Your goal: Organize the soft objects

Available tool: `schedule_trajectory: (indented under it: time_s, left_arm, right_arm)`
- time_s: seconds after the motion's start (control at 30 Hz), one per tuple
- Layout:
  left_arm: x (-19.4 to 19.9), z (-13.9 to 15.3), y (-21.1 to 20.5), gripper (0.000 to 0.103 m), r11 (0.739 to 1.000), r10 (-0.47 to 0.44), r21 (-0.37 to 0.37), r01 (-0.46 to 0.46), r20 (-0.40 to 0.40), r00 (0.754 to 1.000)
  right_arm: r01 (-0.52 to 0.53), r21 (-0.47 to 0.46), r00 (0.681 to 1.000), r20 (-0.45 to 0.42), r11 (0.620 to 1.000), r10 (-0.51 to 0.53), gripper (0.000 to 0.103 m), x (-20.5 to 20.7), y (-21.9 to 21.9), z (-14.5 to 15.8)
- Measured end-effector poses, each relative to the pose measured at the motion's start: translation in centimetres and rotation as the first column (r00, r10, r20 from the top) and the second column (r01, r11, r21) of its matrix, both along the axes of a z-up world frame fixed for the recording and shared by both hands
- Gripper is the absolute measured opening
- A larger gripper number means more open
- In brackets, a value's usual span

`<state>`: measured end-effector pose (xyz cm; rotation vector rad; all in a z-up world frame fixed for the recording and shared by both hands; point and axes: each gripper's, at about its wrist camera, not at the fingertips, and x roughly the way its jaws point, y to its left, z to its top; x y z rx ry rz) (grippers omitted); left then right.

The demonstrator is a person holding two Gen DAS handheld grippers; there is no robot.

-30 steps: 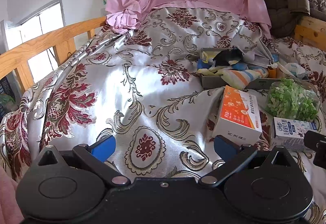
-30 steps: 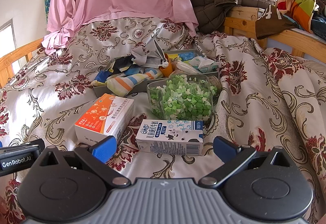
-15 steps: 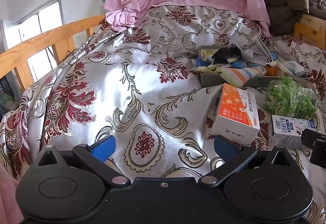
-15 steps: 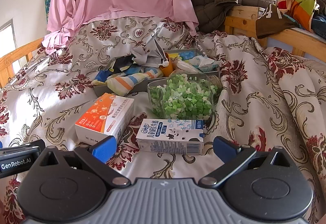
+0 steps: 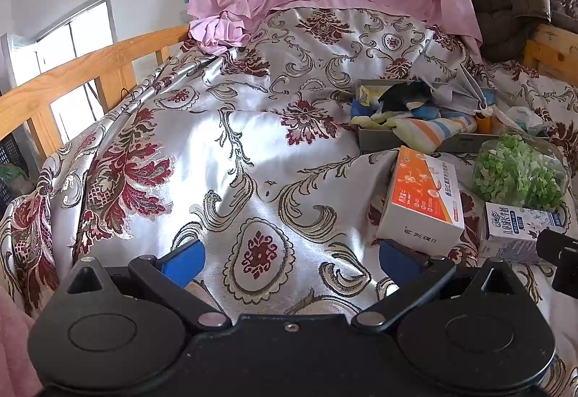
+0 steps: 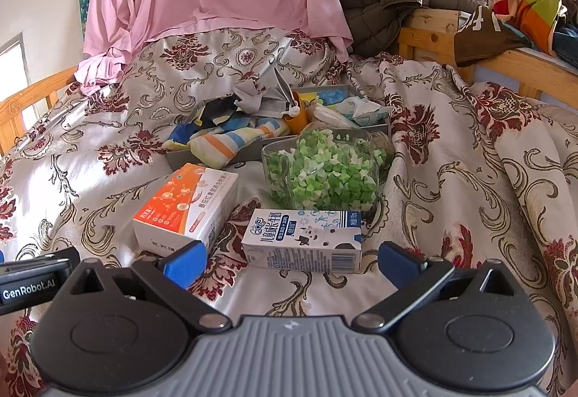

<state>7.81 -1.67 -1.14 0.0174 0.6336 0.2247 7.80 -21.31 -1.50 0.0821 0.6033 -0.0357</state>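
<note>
Both claws, left (image 5: 289, 258) and right (image 6: 289, 261), wide and empty above the bed (image 6: 469, 180), with socks (image 6: 224, 140) heaped in the grey tray (image 6: 180, 158) beyond the boxes; best reached over the milk carton (image 6: 303, 241), pinching one sock low.

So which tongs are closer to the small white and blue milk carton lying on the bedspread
Right. The right tongs sit open directly in front of the small white and blue milk carton, nearly straddling it. The left tongs hover open farther left, over bare bedspread.
</note>
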Motion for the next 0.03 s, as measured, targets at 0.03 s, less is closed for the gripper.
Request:
schedule_trajectory:
  time_s: [0.03]
  left_arm:
    - [0.07,-0.02,-0.08,0.102,1.0,0.002,0.001,-0.002,0.001,1.0]
  right_arm:
    - [0.0,0.0,1.0,0.0,1.0,0.0,0.103,-0.04,0.04,-0.03]
